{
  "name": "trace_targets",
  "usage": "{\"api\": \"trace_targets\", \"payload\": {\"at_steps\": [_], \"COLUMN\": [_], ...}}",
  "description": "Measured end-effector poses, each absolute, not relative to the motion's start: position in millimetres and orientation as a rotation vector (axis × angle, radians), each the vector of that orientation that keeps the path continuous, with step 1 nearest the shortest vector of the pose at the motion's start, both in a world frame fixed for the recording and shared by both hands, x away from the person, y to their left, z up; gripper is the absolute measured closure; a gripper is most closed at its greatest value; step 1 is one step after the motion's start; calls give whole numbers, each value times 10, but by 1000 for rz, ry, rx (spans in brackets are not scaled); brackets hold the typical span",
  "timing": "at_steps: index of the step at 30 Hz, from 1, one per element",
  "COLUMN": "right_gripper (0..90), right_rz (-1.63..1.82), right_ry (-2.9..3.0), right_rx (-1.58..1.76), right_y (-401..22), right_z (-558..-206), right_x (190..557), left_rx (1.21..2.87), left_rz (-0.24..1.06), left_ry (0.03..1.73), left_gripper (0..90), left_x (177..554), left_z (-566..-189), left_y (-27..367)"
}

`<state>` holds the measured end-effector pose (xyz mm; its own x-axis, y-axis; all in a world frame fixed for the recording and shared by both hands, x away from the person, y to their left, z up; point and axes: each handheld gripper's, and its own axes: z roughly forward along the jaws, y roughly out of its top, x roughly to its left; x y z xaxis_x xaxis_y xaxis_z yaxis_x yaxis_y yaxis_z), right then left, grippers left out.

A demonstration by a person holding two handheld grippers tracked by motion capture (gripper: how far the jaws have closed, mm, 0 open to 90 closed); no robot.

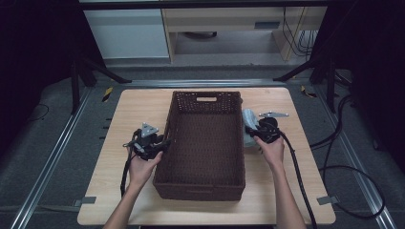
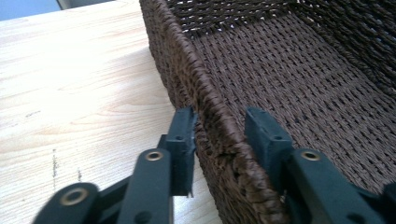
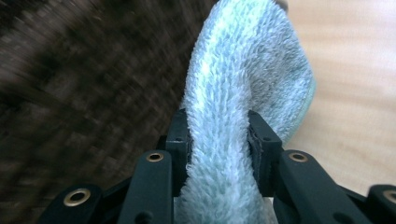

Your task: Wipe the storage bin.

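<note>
A dark brown wicker basket (image 1: 206, 95) stands in the middle of the wooden table (image 1: 131, 112). My left gripper (image 1: 164, 143) straddles the basket's left rim (image 2: 187, 70). One jaw sits outside against the wall, the other stands inside with a gap, so the left gripper (image 2: 219, 122) is open. My right gripper (image 1: 251, 134) is at the basket's right side, shut on a light blue fluffy towel (image 1: 248, 119). In the right gripper view the towel (image 3: 247, 60) is pinched between both pads of the right gripper (image 3: 218, 127) and rises beside the blurred basket wall (image 3: 79, 93).
The basket has nothing in it and a handle slot (image 1: 206, 99) in its far wall. Bare tabletop lies left of the basket (image 2: 70, 93) and to its right (image 1: 282, 157). Cables trail from both grippers towards the table's near edge.
</note>
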<state>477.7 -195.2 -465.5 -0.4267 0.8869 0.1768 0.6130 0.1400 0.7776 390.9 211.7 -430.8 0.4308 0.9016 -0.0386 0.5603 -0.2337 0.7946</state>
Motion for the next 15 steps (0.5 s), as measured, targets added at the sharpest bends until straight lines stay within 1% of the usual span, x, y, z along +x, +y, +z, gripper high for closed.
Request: {"api": "trace_targets", "payload": {"at_steps": [1, 4, 6, 10, 15], "right_gripper": [677, 676, 677, 677, 677], "right_rz": [1195, 1256, 1271, 1276, 1268], "right_ry": [2091, 2068, 2063, 2067, 2069], "right_rx": [1429, 1381, 1363, 1340, 1339], "right_y": [-1951, -1958, -1959, -1956, -1952], "right_z": [-4592, -4434, -4372, -4321, -4350], "right_x": [4761, 4721, 4703, 4660, 4616], "left_rx": [1918, 1931, 1940, 1928, 1947], "left_rz": [562, 570, 577, 549, 562], "left_ry": [1239, 1235, 1231, 1217, 1189], "left_gripper": [578, 564, 532, 478, 462], "left_x": [3913, 3907, 3909, 3890, 3816], "left_z": [-4310, -4305, -4300, -4272, -4214], "left_y": [2125, 2113, 2120, 2154, 2176]}}
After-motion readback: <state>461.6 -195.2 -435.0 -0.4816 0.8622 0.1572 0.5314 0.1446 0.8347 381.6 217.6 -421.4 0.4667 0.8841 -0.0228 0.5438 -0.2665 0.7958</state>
